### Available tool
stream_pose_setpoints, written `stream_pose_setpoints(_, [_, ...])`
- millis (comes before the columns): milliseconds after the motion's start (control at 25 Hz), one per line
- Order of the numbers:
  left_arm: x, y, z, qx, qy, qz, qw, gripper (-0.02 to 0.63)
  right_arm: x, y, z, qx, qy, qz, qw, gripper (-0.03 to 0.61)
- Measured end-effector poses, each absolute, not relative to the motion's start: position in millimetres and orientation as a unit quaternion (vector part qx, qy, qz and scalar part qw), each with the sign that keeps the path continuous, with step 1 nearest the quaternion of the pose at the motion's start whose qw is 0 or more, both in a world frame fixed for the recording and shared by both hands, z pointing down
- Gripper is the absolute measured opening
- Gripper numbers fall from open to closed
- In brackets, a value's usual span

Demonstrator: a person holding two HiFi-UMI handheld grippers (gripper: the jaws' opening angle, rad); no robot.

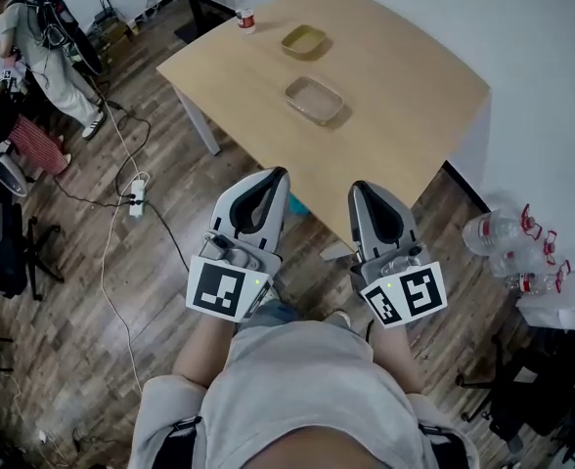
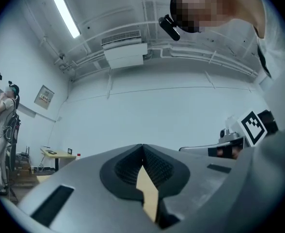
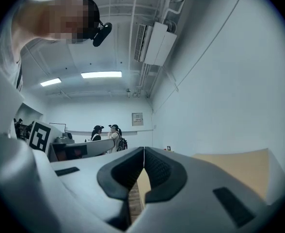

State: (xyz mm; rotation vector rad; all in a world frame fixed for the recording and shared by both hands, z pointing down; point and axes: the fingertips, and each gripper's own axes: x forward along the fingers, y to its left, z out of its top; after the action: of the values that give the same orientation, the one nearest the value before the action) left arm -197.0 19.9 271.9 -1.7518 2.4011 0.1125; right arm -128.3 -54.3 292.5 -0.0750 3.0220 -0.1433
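Power strip [image 1: 137, 195], floor bottles [image 1: 508, 242], standing person [image 1: 45, 52]

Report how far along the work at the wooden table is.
Done: nothing that shows. The clear dish, yellow dish and bottle stand apart on the table, with no gripper touching them. In hand: nothing. The left gripper and right gripper are both shut and empty, held short of the table's near edge. Left: all of it.
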Motion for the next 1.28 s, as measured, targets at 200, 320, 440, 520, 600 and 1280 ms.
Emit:
stream_pose_setpoints(200, [-225,26,274,-0.61,0.787,0.036,0.083,0.015,-153,-45,294,-0.053,0.996,-0.046,0.061,0.011])
stream_pose_setpoints(320, [-240,29,276,-0.62,0.78,0.038,0.08,0.015,-165,-40,297,-0.067,0.995,-0.047,0.06,0.011])
stream_pose_setpoints(440, [-251,31,279,-0.627,0.774,0.04,0.077,0.015,-172,-35,301,-0.076,0.994,-0.047,0.057,0.011])
stream_pose_setpoints(520, [-256,28,282,-0.632,0.77,0.041,0.073,0.015,-175,-36,305,-0.083,0.994,-0.049,0.053,0.011])
stream_pose_setpoints(600, [-259,24,284,-0.638,0.766,0.041,0.07,0.015,-179,-39,307,-0.088,0.994,-0.051,0.05,0.011])
stream_pose_setpoints(1280, [-350,-49,291,-0.64,0.764,0.037,0.066,0.015,-270,-120,312,-0.103,0.992,-0.055,0.048,0.011])
